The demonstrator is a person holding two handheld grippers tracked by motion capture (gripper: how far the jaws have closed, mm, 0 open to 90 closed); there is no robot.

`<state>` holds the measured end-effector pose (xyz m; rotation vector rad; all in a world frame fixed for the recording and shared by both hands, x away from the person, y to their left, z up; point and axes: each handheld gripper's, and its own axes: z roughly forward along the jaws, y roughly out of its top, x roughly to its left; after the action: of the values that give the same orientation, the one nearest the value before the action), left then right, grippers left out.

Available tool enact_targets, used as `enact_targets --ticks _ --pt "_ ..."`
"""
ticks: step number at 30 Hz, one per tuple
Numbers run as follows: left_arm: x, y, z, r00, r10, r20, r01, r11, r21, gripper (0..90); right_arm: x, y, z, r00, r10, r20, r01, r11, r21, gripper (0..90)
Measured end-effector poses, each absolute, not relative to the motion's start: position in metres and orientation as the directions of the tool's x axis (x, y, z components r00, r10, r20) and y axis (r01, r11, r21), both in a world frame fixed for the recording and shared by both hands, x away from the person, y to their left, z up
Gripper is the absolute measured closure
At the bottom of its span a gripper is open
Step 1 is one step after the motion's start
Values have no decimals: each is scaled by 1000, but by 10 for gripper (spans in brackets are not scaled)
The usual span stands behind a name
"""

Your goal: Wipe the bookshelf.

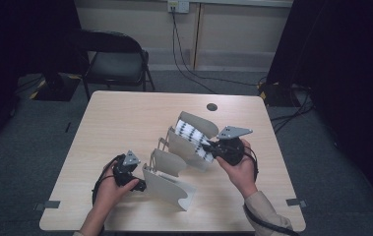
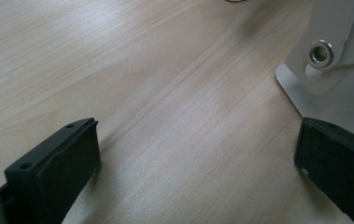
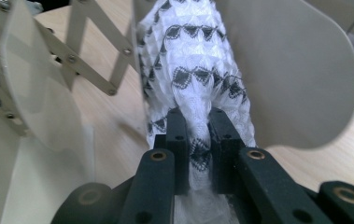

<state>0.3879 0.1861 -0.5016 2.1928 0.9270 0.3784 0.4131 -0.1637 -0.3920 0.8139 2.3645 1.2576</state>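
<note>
A white cloth with black patterning (image 3: 191, 70) is pinched tightly between the closed jaws of the right gripper (image 3: 198, 128), inside the far slot of the white expandable divider rack (image 1: 167, 184). Beside the rack's near end panel, the left gripper (image 2: 198, 149) is held wide open, empty, over the wooden table (image 2: 165, 70).

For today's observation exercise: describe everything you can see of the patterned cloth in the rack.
The cloth is white knitted-looking fabric with rows of black zigzag and triangle marks. It is soft and bunched, and lies between two beige panels of the expanding rack. The right gripper is shut on its near end, puckering it.
</note>
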Motion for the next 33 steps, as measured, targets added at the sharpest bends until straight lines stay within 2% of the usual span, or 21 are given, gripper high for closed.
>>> enact_targets --ticks 6,16,33 --pt "388 186 -502 699 715 -8 505 -486 713 0 415 -159 -399 -802 595 -59 309 497 811 814" --pt "388 186 -502 699 715 -7 505 -487 713 0 416 -155 -437 -836 549 -22 337 545 768 813" --pt "388 186 -501 700 714 -4 503 -489 712 0 415 -158 -471 -830 558 7 391 574 719 812"
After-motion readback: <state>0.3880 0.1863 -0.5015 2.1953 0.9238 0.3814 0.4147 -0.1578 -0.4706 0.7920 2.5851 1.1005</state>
